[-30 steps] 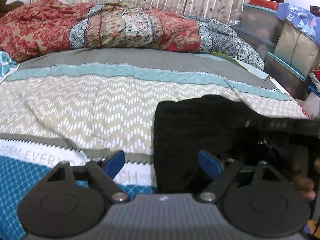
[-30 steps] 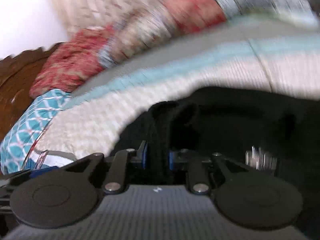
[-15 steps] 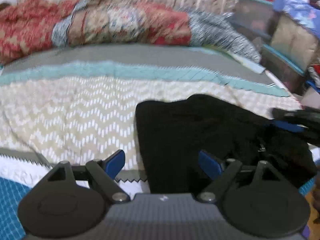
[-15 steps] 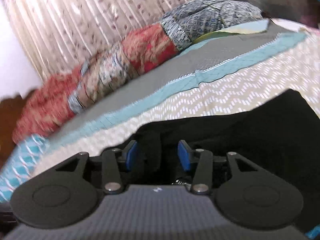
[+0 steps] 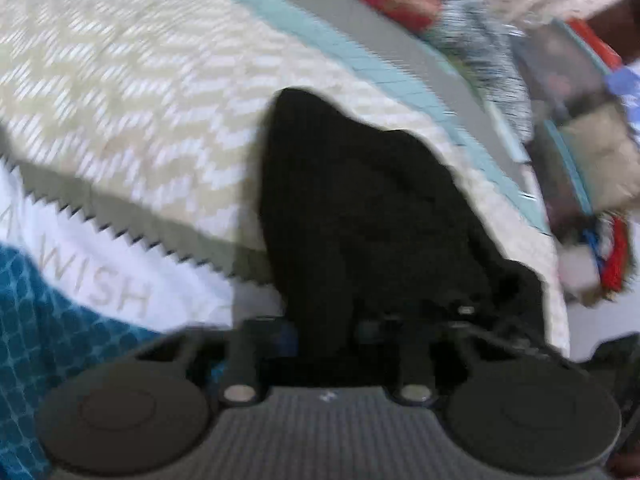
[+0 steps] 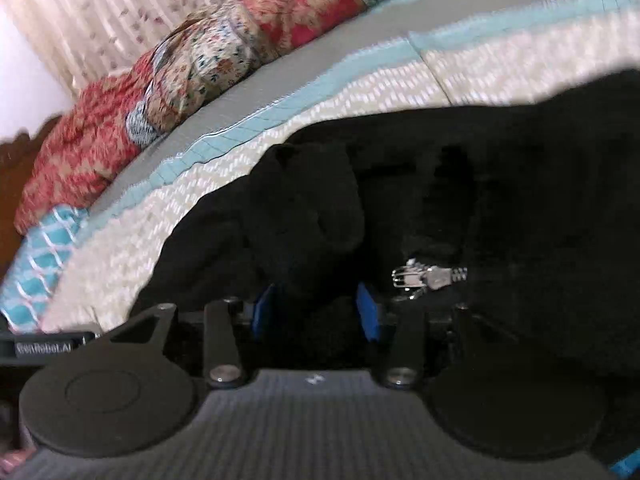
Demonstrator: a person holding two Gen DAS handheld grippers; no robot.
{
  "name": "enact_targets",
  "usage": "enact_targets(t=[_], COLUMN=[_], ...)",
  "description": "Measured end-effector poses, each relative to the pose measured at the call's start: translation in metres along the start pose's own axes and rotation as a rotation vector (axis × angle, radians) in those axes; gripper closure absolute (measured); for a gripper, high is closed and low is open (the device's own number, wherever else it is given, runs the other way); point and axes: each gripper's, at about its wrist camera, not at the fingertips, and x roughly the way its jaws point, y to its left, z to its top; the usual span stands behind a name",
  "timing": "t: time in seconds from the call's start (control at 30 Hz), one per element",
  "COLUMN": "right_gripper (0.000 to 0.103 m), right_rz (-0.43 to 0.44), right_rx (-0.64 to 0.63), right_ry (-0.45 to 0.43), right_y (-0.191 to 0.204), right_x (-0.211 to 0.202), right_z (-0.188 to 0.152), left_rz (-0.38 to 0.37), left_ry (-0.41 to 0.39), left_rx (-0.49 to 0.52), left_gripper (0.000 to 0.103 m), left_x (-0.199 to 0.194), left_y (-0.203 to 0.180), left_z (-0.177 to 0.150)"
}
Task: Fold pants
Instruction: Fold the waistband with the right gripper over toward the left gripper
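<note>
The black fabric pants (image 5: 360, 208) lie bunched on the bed, over a quilted bedspread (image 5: 132, 92) patterned in beige-and-white zigzags with teal and grey bands. In the left wrist view, which is tilted and blurred, the garment runs from a narrow dark peak in the middle of the frame down and right to the mattress edge, covering part of the white strip printed with the grey letters "WISH" (image 5: 100, 288). The left tongs (image 5: 332, 328) sit at the near edge of the cloth, their blue-padded fingers drawn close with black fabric filling the space between them, so they look clenched on the pants, though blur hides the pads themselves. In the right wrist view the pants (image 6: 500, 184) spread across the centre and right of the frame, with a rounded hump of cloth rising just ahead of the right tongs (image 6: 316, 312). Those tongs have their blue pads (image 6: 366, 316) on either side of that hump, pressed against the fabric and grasping a thick fold of it. A silver metal zipper pull (image 6: 428, 278) glints on the black cloth just to the right of the right-hand pad. Behind, along the far side of the bed, lies a rumpled red, cream and blue floral quilt (image 6: 208, 68), and beyond it hangs a pale floral curtain (image 6: 120, 8). Stacked boxes and bags (image 5: 580, 128) stand blurred past the bed's edge in the left view.
</note>
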Motion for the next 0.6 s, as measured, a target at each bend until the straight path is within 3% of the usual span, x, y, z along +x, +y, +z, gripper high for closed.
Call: enact_targets(t=[0.17, 0.27, 0.37, 0.4, 0.5, 0.53, 0.6], right_gripper=[0.06, 0.059, 0.058, 0.057, 0.056, 0.056, 0.045], right_rz=[0.151, 0.203, 0.149, 0.147, 0.224, 0.233, 0.212], right_rx=[0.056, -0.001, -0.05, -0.048, -0.006, -0.021, -0.064], right_ry=[0.05, 0.076, 0.168, 0.174, 0.14, 0.091, -0.043], right_y=[0.022, 0.039, 0.039, 0.035, 0.022, 0.018, 0.003], right_x=[-0.026, -0.033, -0.004, 0.002, -0.022, -0.037, -0.074], right_z=[-0.005, -0.022, -0.04, -0.043, -0.03, -0.026, -0.016], left_rz=[-0.094, 0.016, 0.164, 0.205, 0.199, 0.203, 0.217], left_ry=[-0.084, -0.094, 0.007, 0.018, -0.031, -0.045, -0.086], left_rx=[0.025, 0.078, 0.032, 0.022, 0.017, 0.028, 0.042], left_gripper=[0.088, 0.088, 0.087, 0.081, 0.071, 0.063, 0.062], left_x=[-0.075, -0.086, -0.046, -0.037, -0.044, -0.049, -0.063], left_y=[-0.009, -0.003, 0.023, 0.029, 0.029, 0.027, 0.028], left_z=[0.005, -0.006, -0.02, -0.024, -0.031, -0.031, -0.029])
